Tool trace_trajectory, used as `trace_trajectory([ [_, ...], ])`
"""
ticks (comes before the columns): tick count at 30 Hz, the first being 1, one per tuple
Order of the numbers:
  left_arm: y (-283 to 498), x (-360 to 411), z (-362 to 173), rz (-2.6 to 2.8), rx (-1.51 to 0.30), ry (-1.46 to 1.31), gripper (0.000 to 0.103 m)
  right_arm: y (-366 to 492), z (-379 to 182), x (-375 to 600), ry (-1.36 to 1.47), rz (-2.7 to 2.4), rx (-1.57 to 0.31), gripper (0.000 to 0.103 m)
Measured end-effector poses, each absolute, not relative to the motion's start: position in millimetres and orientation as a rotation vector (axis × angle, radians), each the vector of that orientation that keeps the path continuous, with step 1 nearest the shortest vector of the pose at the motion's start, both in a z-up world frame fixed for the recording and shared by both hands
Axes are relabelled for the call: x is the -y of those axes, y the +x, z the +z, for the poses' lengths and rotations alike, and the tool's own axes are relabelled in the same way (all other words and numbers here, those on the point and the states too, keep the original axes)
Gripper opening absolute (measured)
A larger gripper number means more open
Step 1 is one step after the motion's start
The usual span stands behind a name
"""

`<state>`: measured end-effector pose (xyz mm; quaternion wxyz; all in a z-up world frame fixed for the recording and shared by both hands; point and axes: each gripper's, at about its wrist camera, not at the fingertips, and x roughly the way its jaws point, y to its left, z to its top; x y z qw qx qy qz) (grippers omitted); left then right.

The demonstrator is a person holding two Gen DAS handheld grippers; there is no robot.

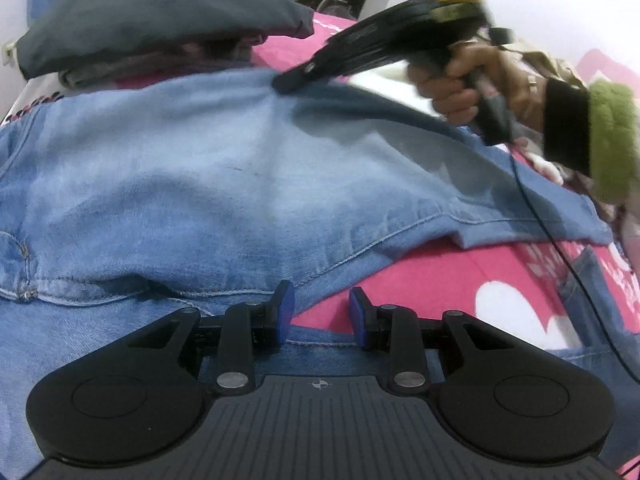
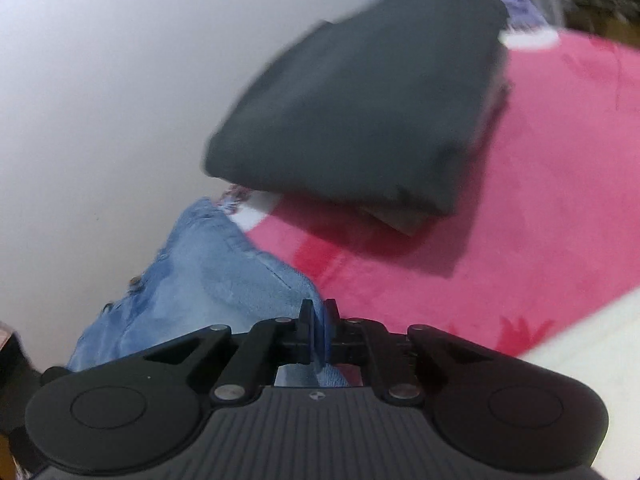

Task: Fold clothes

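I am pinching the far edge of the light blue denim jeans (image 1: 208, 184) in my right gripper (image 2: 319, 322), jaws clamped on cloth. My left gripper (image 1: 321, 312) is hovering part-open over the near hem on the pink fleece blanket (image 1: 420, 280).

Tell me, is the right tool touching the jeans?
Touching. In the right wrist view, the right tool is shut on a fold of the jeans, with denim pinched between its blue pads.
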<state>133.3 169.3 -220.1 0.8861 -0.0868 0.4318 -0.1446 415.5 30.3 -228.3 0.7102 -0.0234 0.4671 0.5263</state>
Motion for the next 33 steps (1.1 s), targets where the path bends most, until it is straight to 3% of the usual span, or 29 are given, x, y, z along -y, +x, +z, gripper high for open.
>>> trace_trajectory([
  [6, 134.6, -170.9, -221.6, -0.324, -0.898, -0.167, 0.03, 429.5, -252.5, -24.0, 0.102, 1.124, -1.081, 0.01],
  [9, 134.3, -169.8, -221.7, -0.324, -0.898, -0.156, 0.03, 439.2, -250.9, -4.4, 0.255, 1.067, -1.088, 0.017],
  [11, 134.2, -169.3, -221.8, -0.323, -0.898, -0.152, 0.03, 444.3, -242.1, 15.8, 0.354, 1.005, -1.04, 0.031],
  [13, 134.1, -169.2, -221.5, -0.322, -0.899, -0.15, 0.03, 450.2, -228.1, 46.1, 0.477, 0.958, -0.992, 0.031],
  [19, 133.8, -175.8, -218.5, -0.327, -0.899, -0.204, 0.03, 404.8, -180.5, 103.5, 0.112, 0.965, -0.926, 0.04],
  [27, 133.4, -172.0, -217.1, -0.329, -0.908, -0.159, 0.03, 351.8, -213.1, 144.7, -0.33, 0.796, -0.975, 0.038],
  [33, 131.9, -172.8, -216.2, -0.322, -0.912, -0.16, 0.03, 357.4, -179.4, 214.0, -0.062, 0.366, -0.798, 0.034],
])
